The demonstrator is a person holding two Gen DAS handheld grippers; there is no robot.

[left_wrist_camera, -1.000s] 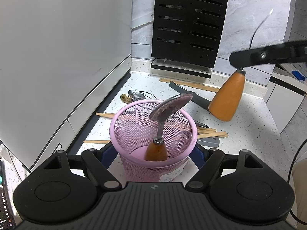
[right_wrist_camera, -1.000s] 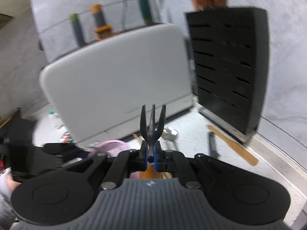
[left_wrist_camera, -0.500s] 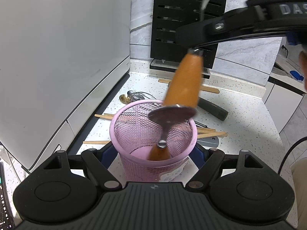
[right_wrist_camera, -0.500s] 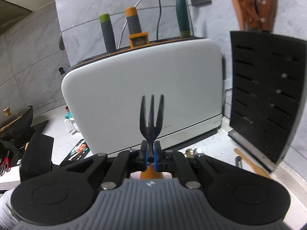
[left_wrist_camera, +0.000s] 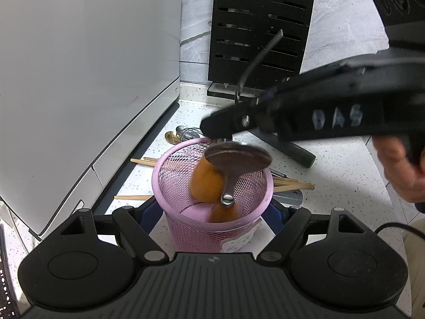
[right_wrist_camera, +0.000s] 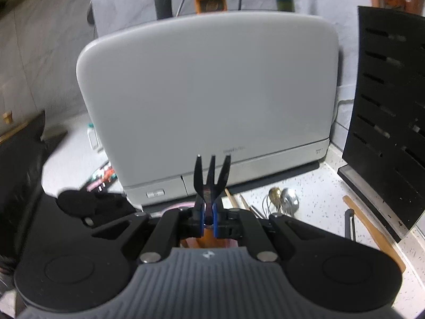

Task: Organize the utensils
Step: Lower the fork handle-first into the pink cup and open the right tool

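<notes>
My left gripper (left_wrist_camera: 212, 210) is shut on a pink mesh cup (left_wrist_camera: 196, 239), one blue pad pressing each side. Inside the cup leans a spoon (left_wrist_camera: 239, 158) with a wooden handle, its bowl up at the rim. My right gripper (left_wrist_camera: 220, 127) hangs over the cup, shut on the metal neck of a fork (right_wrist_camera: 211, 175). The fork's orange handle (left_wrist_camera: 205, 183) points down into the cup beside the spoon, and its tines (left_wrist_camera: 255, 61) stick up. In the right wrist view the right gripper (right_wrist_camera: 209, 219) clamps the fork, with the handle mostly hidden below.
A big white appliance (left_wrist_camera: 79, 79) stands on the left and a black slotted knife block (left_wrist_camera: 260, 26) at the back. Chopsticks (left_wrist_camera: 292, 186), loose spoons (right_wrist_camera: 281, 196), a dark-handled utensil (left_wrist_camera: 294, 151) and a wooden stick (right_wrist_camera: 372, 228) lie on the speckled counter. A hand (left_wrist_camera: 401, 170) holds the right gripper.
My right gripper carried the fork from the right, over the cup, and lowered its orange handle inside. The spoon in the cup tipped a little. My left gripper kept still.
</notes>
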